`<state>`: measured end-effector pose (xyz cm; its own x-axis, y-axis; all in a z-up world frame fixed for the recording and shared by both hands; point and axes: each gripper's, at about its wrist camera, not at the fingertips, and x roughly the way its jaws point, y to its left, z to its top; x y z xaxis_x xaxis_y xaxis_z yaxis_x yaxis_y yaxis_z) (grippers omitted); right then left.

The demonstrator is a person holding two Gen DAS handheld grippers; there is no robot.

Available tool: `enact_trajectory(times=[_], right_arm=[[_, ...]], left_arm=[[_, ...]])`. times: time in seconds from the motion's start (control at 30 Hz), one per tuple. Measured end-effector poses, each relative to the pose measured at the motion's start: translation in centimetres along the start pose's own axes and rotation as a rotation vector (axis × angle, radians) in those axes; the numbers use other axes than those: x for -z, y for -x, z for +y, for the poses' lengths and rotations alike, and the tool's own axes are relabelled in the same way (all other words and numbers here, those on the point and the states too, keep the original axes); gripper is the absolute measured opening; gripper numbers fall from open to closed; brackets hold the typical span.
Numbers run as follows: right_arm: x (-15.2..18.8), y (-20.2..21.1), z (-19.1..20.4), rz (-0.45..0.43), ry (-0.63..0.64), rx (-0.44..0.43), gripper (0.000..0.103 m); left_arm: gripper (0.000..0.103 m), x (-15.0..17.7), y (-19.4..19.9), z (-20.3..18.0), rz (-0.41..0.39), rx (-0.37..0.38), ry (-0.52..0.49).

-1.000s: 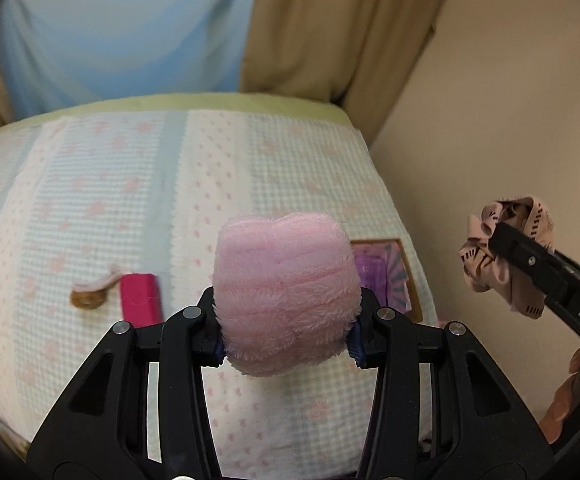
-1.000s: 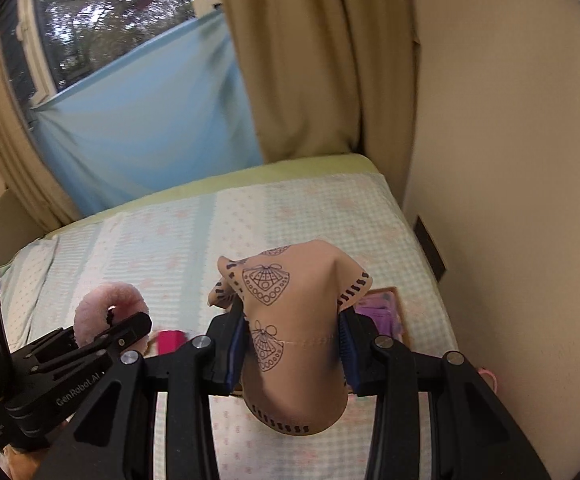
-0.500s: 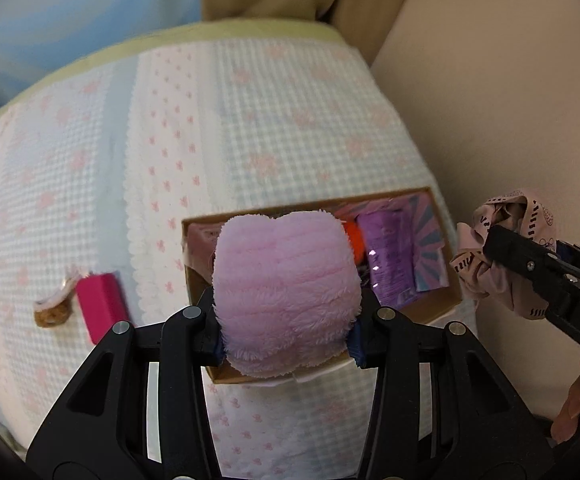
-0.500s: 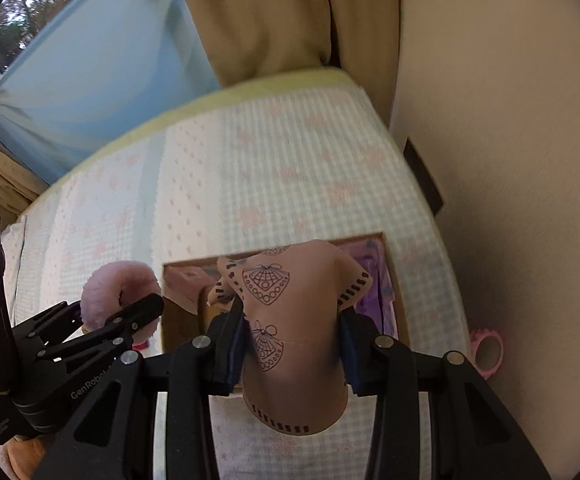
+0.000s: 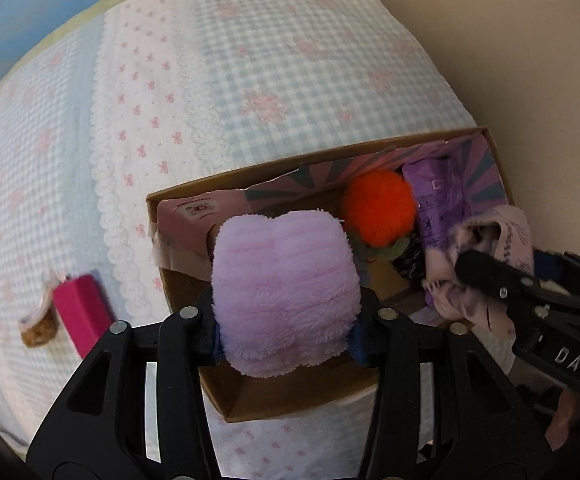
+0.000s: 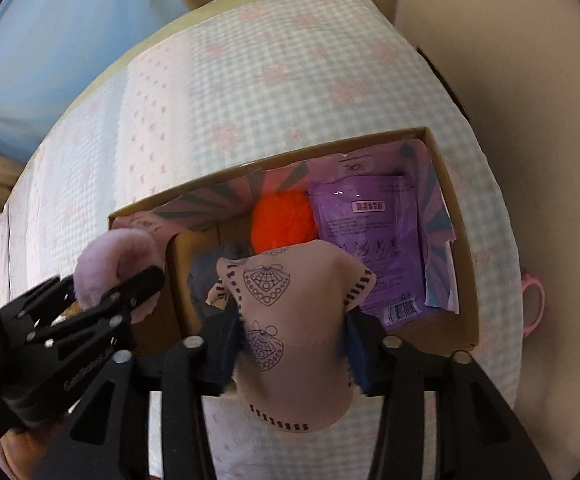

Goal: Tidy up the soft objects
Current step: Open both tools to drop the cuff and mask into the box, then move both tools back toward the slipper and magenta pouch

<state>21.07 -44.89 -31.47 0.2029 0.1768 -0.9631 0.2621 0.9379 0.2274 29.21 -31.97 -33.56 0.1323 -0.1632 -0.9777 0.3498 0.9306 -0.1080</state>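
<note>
Cardboard box [image 5: 194,200] lies below both loads, mid-frame: left gripper [image 5: 286,324] clamps pink plush [image 5: 284,292] over its left compartment, right gripper [image 6: 290,340] pinches patterned cloth [image 6: 290,320] lower centre.

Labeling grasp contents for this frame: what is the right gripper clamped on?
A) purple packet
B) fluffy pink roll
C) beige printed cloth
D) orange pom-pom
C: the right gripper is shut on the beige printed cloth above the cardboard box; the orange pom-pom and purple packet lie in the box, and the left gripper holds the fluffy pink roll.
</note>
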Motion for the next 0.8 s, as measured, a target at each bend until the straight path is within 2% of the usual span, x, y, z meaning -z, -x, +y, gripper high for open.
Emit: enact_trajectory(times=[0.03,0.07,0.13,0.2,0.43,0.8], right_arm=[[-0.2,-0.1,-0.4,-0.005,-0.019,-0.007,0.063],[-0.3,-0.2,-0.7,-0.012,-0.040,-0.017,0.067],[-0.7,-0.2,-1.2,-0.016,-0.064,-0.012,0.094],[-1.0,-0.2,-1.8,-0.012,-0.082,-0.006,0.102],[-0.9,0.4,-2.7,-0.012,-0.109,-0.008,0.102],[0.1,3.9,-1.4,-0.088,-0.075,-0.007,0.102]], left_arm=[[0.071,0.0,-0.1,-0.1,0.007,-0.003,-0.012],[0.103,0.0,0.0,-0.1,0.012,-0.003,-0.019],[0.103,0.2,0.1,-0.1,0.010,0.005,-0.039],[0.103,0.6,0.3,-0.2,0.009,0.006,-0.057],[0.103,1.9,1.0,0.1,0.011,-0.010,-0.048],[0.103,3.2,4.8,-0.3,-0.045,-0.018,-0.050]])
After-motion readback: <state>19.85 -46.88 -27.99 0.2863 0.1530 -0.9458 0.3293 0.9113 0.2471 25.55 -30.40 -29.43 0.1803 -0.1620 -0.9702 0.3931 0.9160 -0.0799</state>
